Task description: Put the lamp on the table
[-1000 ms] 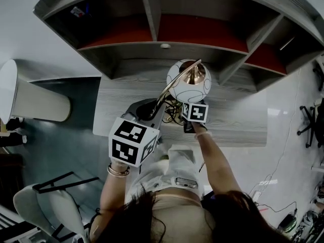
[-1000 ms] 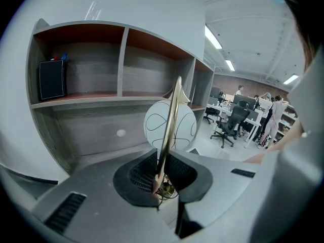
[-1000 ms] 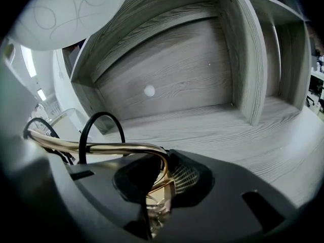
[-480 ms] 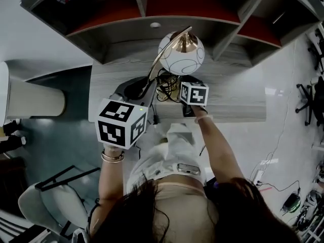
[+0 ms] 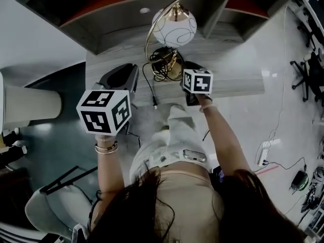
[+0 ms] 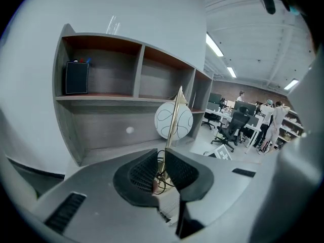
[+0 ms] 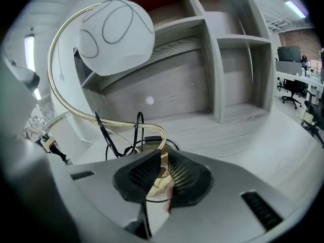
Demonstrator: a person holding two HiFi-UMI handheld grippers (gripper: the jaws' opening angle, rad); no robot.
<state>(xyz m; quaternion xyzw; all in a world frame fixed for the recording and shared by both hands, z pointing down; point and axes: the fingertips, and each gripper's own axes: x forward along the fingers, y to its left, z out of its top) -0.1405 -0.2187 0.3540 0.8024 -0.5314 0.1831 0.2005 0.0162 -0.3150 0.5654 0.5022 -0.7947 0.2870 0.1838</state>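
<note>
The lamp has a white globe shade (image 5: 174, 28), a curved gold arm (image 7: 61, 100), a round gold base (image 5: 166, 62) and a tangled black cord (image 7: 104, 130). It stands upright on the grey wooden table (image 5: 238, 70) under the shelves. My right gripper (image 5: 188, 70) is at the base's right side, and in the right gripper view this gripper (image 7: 161, 168) is shut on the gold base (image 7: 158, 175). My left gripper (image 5: 125, 72) sits to the lamp's left, apart from it, shut on nothing. The left gripper view shows the shade (image 6: 173, 120) well beyond the left gripper (image 6: 161, 166).
A grey shelf unit with red-backed compartments (image 5: 101, 14) overhangs the table's far side, with a black box (image 6: 77, 77) on one shelf. A chair (image 5: 45, 206) stands at the lower left. Office chairs (image 6: 233, 130) and people are off to the right.
The left gripper has drawn back to the left, away from the lamp's arm. The lamp now stands more upright, with the right gripper still at its base.
</note>
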